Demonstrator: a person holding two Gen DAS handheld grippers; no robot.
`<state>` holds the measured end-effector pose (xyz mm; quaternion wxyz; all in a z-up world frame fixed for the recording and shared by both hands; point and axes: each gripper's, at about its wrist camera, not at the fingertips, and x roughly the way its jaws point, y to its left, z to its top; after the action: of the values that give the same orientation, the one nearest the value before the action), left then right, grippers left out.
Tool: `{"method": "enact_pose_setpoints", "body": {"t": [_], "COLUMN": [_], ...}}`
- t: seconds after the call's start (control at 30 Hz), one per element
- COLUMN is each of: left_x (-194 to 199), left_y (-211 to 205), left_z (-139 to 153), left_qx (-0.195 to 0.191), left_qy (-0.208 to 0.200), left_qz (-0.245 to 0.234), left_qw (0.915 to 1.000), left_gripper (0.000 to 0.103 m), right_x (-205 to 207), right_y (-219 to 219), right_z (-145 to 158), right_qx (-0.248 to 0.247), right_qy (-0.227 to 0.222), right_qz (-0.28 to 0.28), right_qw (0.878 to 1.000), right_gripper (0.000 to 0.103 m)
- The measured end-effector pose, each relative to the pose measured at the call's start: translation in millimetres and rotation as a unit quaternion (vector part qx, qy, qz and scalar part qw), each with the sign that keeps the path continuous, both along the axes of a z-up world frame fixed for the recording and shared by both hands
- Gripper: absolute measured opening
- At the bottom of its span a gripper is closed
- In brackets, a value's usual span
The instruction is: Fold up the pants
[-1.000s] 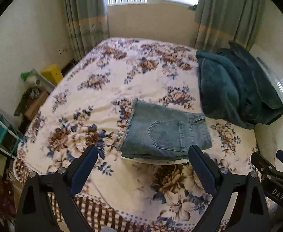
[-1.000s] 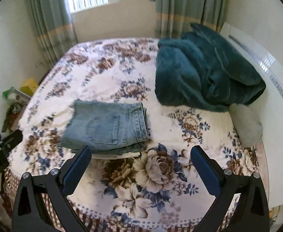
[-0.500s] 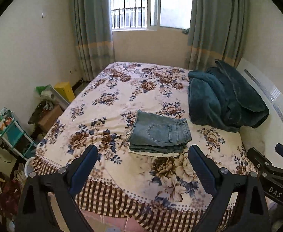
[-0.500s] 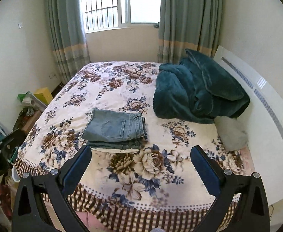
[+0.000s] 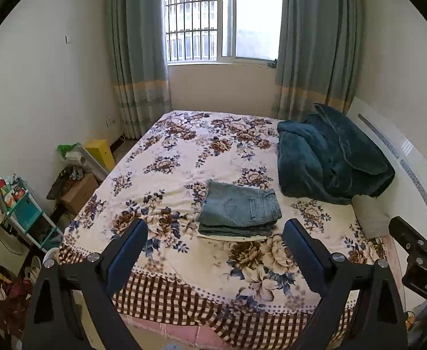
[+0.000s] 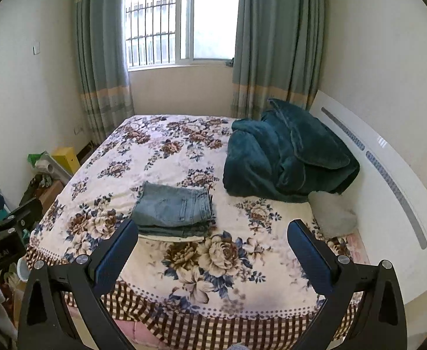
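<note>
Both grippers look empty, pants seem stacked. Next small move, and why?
Probably none on the cloth: just keep clear and end. The folded jeans lie in a compact stack on the floral bedspread, and the left gripper and right gripper are both open, off the bed's near edge, touching nothing.

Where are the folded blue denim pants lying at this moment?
In both wrist views the folded blue denim pants lie on the floral bedspread near its front edge, left of the dark teal plush blanket, on a white sheet.
</note>
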<state>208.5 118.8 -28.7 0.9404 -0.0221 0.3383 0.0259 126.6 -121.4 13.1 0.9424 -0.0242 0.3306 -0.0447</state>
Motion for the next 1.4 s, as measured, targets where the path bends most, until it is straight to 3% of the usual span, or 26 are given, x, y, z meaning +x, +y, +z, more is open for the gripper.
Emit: {"method": "enact_pose_setpoints", "body": {"t": [0.23, 0.33, 1.4], "left_x": [-6.6, -8.5, -16.4], "left_y": [8.2, 10.0, 18.5], "left_z": [4.1, 3.3, 4.6], "left_qx": [0.007, 0.012, 0.018], "left_qy": [-0.012, -0.012, -0.012], "left_qz": [0.003, 0.006, 0.013], "left_qw": [0.9999, 0.9998, 0.9997], "left_gripper": [0.095, 0.103, 0.103], "right_x": [9.4, 10.4, 12.6], "right_y": [10.6, 14.1, 34.0], "right_z": [1.0, 0.1, -6.5], "right_qx": [0.01, 0.013, 0.027], "right_qy": [0.005, 0.007, 0.016], "right_qz": [0.007, 0.008, 0.019], "right_qw": [1.0, 1.0, 0.999], "right_gripper": [0.103, 0.103, 0.103]}}
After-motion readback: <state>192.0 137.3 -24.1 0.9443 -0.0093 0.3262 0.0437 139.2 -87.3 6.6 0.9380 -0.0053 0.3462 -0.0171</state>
